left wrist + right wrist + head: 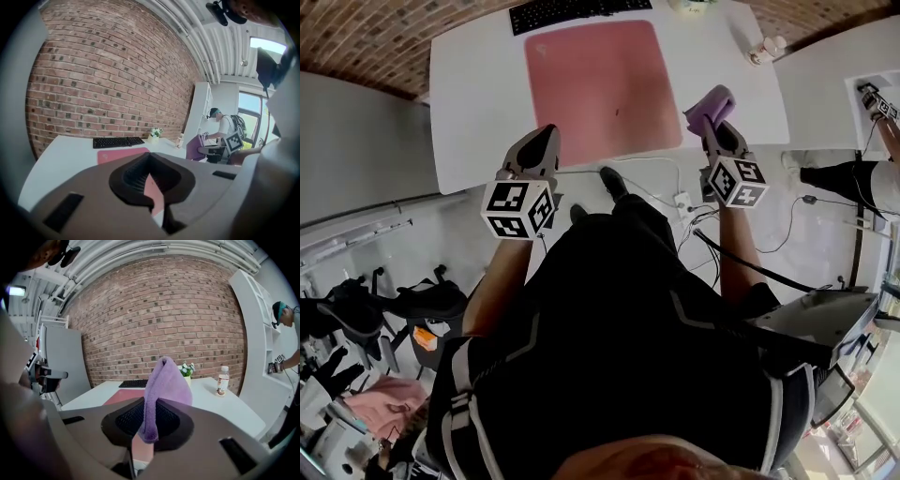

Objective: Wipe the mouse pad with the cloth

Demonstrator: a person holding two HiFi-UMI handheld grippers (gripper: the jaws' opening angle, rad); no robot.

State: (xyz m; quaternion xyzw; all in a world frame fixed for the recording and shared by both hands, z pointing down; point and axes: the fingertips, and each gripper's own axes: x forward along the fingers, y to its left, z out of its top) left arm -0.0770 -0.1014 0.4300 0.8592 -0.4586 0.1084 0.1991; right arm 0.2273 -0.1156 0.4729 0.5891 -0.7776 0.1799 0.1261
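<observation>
Right now we hold the purple cloth (165,380) in the right gripper (719,127). Its jaws are pinching the cloth near one end. Most of the cloth sticks up past the jaws in a soft fold, and a short bit hangs down between them. The cloth looks to be up in the air, just off the 4 o'clock corner of the pink mouse pad (600,89), and not rubbing it yet.

The pad lies flat on the white bench (478,94), at our 12 o'clock. A black keyboard (577,11) sits just past the pad's 12 o'clock side. A small bottle (766,49) stands at the pad's 2 o'clock, well apart from it.

The left gripper (544,141) is at the pad's 7 o'clock, by the near edge of the bench. Its jaws are pressed together with nothing in them.

We think a few things could go wrong. The jaws grip only a small part of the cloth, so a hard drag could pull it loose. Nothing holds the pad down, so it might slide on the smooth bench when we push. A long push toward 12 o'clock could bump the keyboard. A wide swing toward 2 o'clock could tip the bottle.
</observation>
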